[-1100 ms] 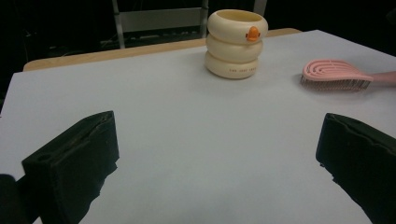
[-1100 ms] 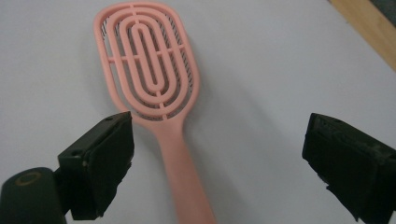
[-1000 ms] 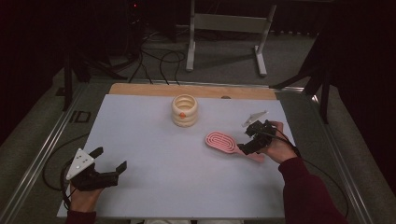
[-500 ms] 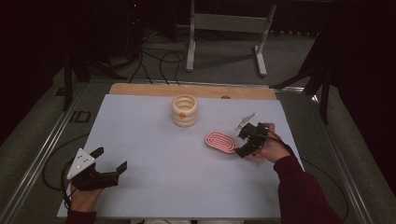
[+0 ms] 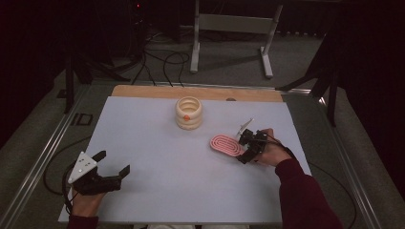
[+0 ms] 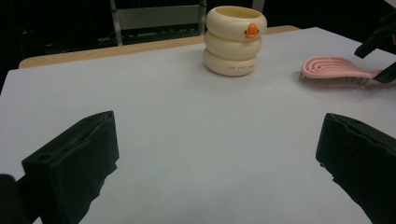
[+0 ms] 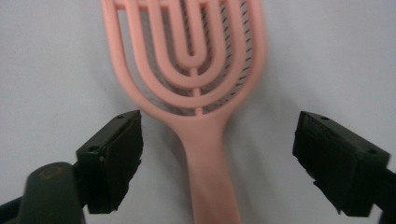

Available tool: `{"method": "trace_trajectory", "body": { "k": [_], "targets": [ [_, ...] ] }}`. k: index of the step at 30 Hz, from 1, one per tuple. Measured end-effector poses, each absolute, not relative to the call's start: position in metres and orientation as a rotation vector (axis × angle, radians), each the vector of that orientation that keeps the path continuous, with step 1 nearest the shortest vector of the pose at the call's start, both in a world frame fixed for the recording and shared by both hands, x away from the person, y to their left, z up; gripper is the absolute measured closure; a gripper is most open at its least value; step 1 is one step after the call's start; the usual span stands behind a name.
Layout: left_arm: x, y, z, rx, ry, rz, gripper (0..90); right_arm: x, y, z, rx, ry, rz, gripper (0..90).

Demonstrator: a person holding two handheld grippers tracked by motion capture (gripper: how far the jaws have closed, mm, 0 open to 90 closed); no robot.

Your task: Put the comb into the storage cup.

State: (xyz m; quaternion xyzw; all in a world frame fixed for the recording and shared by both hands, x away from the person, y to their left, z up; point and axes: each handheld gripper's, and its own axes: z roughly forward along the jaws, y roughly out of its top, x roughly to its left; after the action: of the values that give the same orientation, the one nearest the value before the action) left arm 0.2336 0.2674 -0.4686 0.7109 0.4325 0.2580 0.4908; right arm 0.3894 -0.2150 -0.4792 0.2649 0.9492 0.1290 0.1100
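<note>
- My right gripper view crops the pink hairbrush: head tip above, handle end below.
- The lettering on the cream duck cup is too small to read.

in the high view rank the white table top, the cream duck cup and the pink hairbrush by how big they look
1. White table top, by far the largest.
2. Pink hairbrush and cream duck cup look about alike; the brush lies flat and longer, the cup stands upright, so no firm ranking between them.

Both grippers were black, each with two blocky jaws. The left gripper carried a grey three-cornered plate and a dark cable; the right gripper apparently bore a similar plate. The person wore a maroon sleeve.
</note>
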Motion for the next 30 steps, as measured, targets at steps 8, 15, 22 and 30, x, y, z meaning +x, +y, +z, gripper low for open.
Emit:
{"method": "trace_trajectory", "body": {
  "k": [8,15,22,30],
  "targets": [
    [0.233,0.268,-0.469,1.727,1.05,0.626,0.0,0.391,-0.212,-0.49,0.775,2.864,0.347,33.5],
    [0.233,0.266,-0.469,1.727,1.051,0.622,0.0,0.391,-0.215,-0.494,0.789,2.915,0.382,47.9],
    [0.234,0.266,-0.47,1.73,1.05,0.622,0.0,0.391,-0.216,-0.493,0.838,2.943,0.396,56.7],
    [0.234,0.265,-0.47,1.733,1.049,0.618,0.0,0.393,-0.215,-0.492,0.853,2.951,0.362,64.2]
  ]
}}
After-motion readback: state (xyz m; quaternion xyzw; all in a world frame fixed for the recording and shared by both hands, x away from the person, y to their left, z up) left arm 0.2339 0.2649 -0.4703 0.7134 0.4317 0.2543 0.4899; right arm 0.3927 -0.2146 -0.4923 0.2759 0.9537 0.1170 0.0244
